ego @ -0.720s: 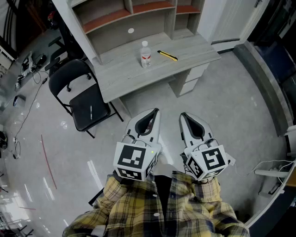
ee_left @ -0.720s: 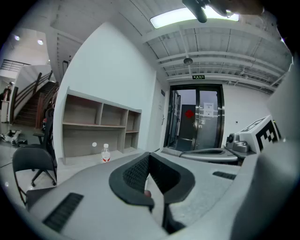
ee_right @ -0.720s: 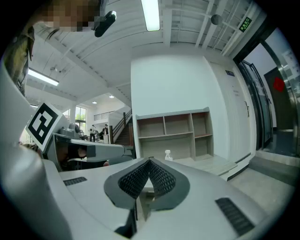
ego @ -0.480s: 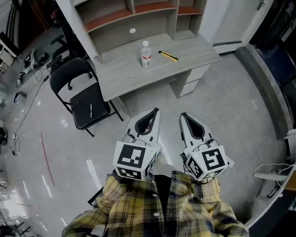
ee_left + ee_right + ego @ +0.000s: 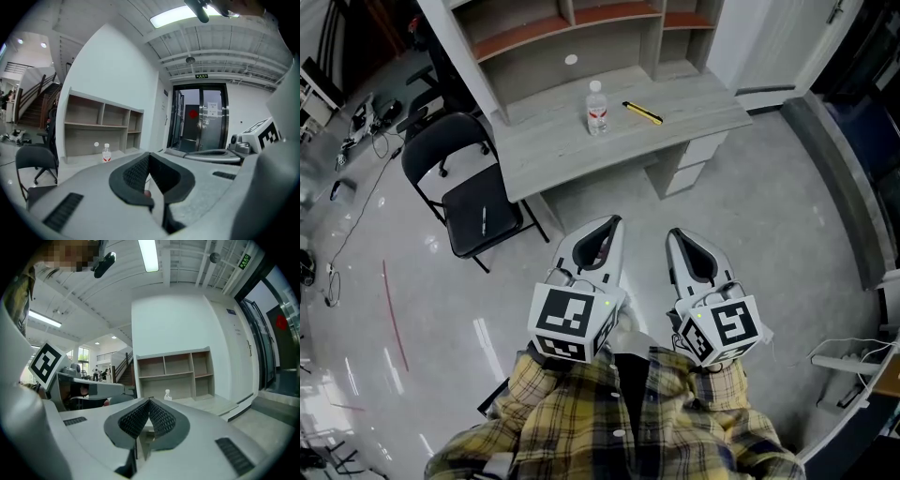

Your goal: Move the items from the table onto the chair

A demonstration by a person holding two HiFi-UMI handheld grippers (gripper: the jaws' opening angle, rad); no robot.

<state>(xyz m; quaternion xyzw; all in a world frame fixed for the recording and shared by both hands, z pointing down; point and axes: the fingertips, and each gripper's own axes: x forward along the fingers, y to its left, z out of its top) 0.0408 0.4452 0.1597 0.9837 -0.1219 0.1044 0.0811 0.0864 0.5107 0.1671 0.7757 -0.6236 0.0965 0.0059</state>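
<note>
- Head view: left gripper [image 5: 613, 225] and right gripper [image 5: 672, 234] sit side by side close to the person's body, over the grey floor [image 5: 750, 244]. Both are well short of the worktop [image 5: 544, 155] and point toward it.
- Left gripper view: jaws pressed together, ribbed pads meeting at the tip, nothing between them.
- Right gripper view: same, jaws closed tip to tip, empty.
- Both task items are on the worktop. The clear bottle [image 5: 596, 109], white cap and red label, stands upright near the middle.
- The yellow utility knife [image 5: 642, 113] lies flat just to the bottle's right, not touching it.
- Black chair [image 5: 461, 192] stands on the floor at the worktop's left end, just beside it.
- A slim light object [image 5: 483, 222] lies on the chair seat. Probably a pen, too small to be sure.
- Shelf unit [image 5: 546, 42] rises from the back of the worktop, with reddish-brown boards inside. A small white disc [image 5: 571, 60] shows on its back panel, above the bottle.
- Drawer block [image 5: 686, 161] sits under the worktop's right end.
- Thin red line [image 5: 391, 317] on the floor, left of the grippers. Cables [image 5: 356, 122] lie along the far left edge.
- Yellow plaid sleeves [image 5: 581, 422] fill the bottom of the head view, behind both grippers.
- Both gripper views show the bottle ahead, in front of the shelf unit.
- Left gripper view also catches the chair at its left edge and a glass door [image 5: 201, 119] to the right.
</note>
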